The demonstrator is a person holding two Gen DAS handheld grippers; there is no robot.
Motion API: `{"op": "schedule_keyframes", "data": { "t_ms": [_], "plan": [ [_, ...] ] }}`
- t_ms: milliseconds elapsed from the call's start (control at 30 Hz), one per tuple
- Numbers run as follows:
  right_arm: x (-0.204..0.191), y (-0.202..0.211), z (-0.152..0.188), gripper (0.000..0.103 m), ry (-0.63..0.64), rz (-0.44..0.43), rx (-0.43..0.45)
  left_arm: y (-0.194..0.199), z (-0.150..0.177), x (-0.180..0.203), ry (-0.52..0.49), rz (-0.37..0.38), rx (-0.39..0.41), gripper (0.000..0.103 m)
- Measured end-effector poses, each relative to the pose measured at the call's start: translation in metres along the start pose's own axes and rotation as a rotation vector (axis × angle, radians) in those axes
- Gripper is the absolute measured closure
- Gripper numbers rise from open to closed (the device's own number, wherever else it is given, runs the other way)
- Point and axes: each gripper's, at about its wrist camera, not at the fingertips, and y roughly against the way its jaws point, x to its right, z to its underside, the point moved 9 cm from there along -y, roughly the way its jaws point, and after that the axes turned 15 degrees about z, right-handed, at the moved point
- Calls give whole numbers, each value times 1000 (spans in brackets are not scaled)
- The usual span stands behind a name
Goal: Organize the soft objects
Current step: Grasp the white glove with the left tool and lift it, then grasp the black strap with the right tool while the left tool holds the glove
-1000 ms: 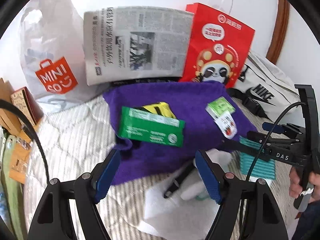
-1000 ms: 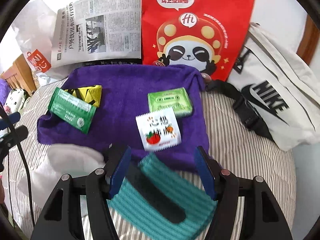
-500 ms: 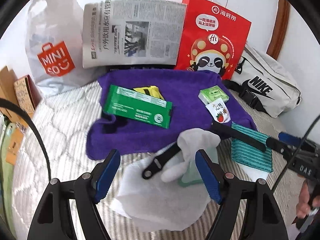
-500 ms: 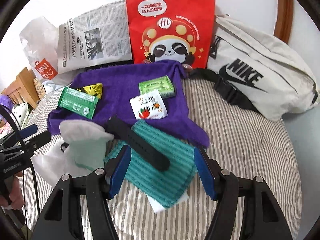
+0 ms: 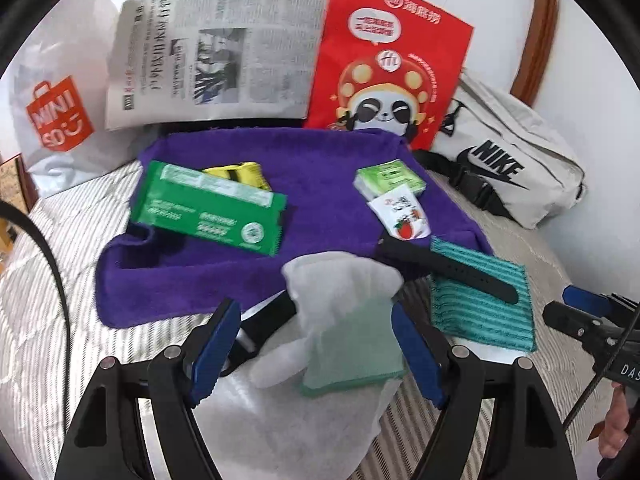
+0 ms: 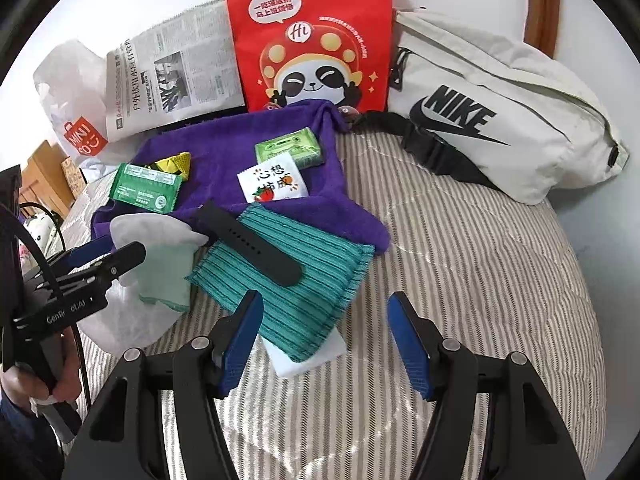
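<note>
A purple towel (image 5: 320,172) (image 6: 240,144) lies on the striped bed and carries a green wipes pack (image 5: 208,208) (image 6: 144,192), a yellow packet (image 5: 240,172), a light green tissue pack (image 5: 388,178) (image 6: 290,148) and a white strawberry packet (image 5: 404,216) (image 6: 272,184). A white and pale green cloth (image 5: 348,320) (image 6: 160,256) lies at the towel's near edge. My left gripper (image 5: 316,352) is open around it. A teal striped cloth (image 5: 480,300) (image 6: 288,280) with a black strap (image 6: 252,240) on it lies to the right. My right gripper (image 6: 324,344) is open, empty, at the teal cloth's near edge.
A newspaper (image 5: 216,52), a red panda paper bag (image 5: 384,60) (image 6: 308,36), a white Miniso bag (image 5: 56,112) and a white Nike waist bag (image 5: 508,164) (image 6: 492,120) stand along the back wall. The striped quilt (image 6: 480,272) spreads to the right.
Both grippers have pulled back and the view has widened. The white and green cloth now sits between my left fingers; the teal cloth lies farther from my right fingers.
</note>
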Motion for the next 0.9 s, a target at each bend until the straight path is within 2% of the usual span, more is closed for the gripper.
{"op": "schedule_keyframes", "data": {
  "t_ms": [67,200,233,267,300,367,467,567,700,900],
  "plan": [
    [1,-1,2,38,7,5,0,-9,3,4,-25,-8,-34,26],
    [3,-8,7,38,7,20,-18,-25,8,3,-12,8,-69,28],
    [3,-10,8,38,6,19,-20,-27,9,3,-7,12,-76,32],
    [2,-12,9,38,6,16,-25,-31,10,3,3,33,-84,46],
    [1,-13,11,38,8,14,-31,-34,11,3,16,46,-95,54],
    [1,-16,13,38,14,16,-36,-39,14,4,30,60,-114,57],
    [0,-19,16,38,14,12,-47,-41,15,6,-7,45,-108,64],
    [0,-19,16,38,7,0,-50,-42,15,10,-42,53,-118,79],
    [-7,-16,12,38,24,-10,-41,-39,15,10,-42,83,-150,86],
    [-35,-10,-11,38,130,-45,19,-16,11,-5,24,115,-128,87]
  ]
}}
